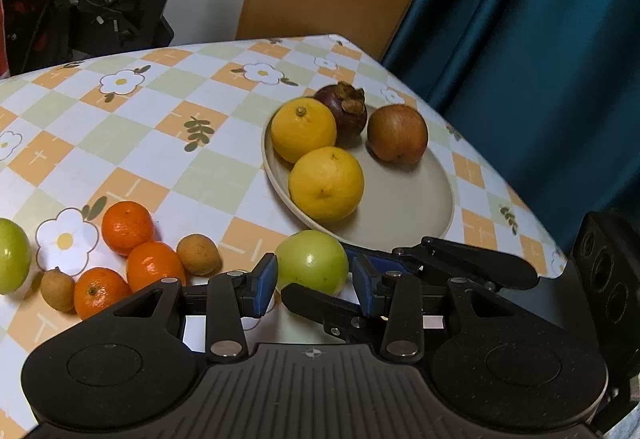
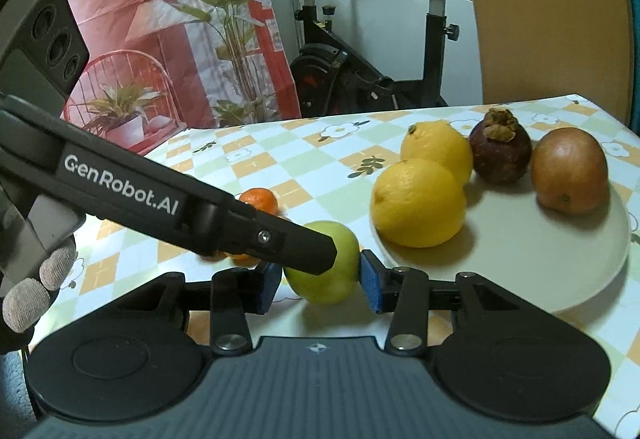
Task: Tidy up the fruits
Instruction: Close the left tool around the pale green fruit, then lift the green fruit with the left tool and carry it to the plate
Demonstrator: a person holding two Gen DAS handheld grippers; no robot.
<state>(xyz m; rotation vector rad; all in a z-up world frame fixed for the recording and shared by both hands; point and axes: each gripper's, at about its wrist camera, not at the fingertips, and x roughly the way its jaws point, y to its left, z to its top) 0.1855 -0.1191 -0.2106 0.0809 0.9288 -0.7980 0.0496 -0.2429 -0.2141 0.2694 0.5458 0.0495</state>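
A green fruit (image 1: 312,265) sits at the near rim of the beige plate (image 1: 400,207). My left gripper (image 1: 315,279) is shut on it, blue pads against its left and right sides. My right gripper (image 2: 320,283) grips the same green fruit (image 2: 336,279) crosswise, pads pressed on both flanks. One left finger (image 2: 304,243) crosses in front of the fruit. On the plate lie two yellow citrus (image 1: 326,183), a mangosteen (image 1: 344,111) and a red-brown fruit (image 1: 398,133). I cannot tell whether the green fruit rests on the table.
Three mandarins (image 1: 127,227), two small brown longans (image 1: 199,254) and another green fruit (image 1: 12,255) lie loose on the checked tablecloth to the left. The table edge (image 1: 520,199) runs close behind the plate, beside a blue curtain. A gloved hand (image 2: 36,287) holds the left gripper.
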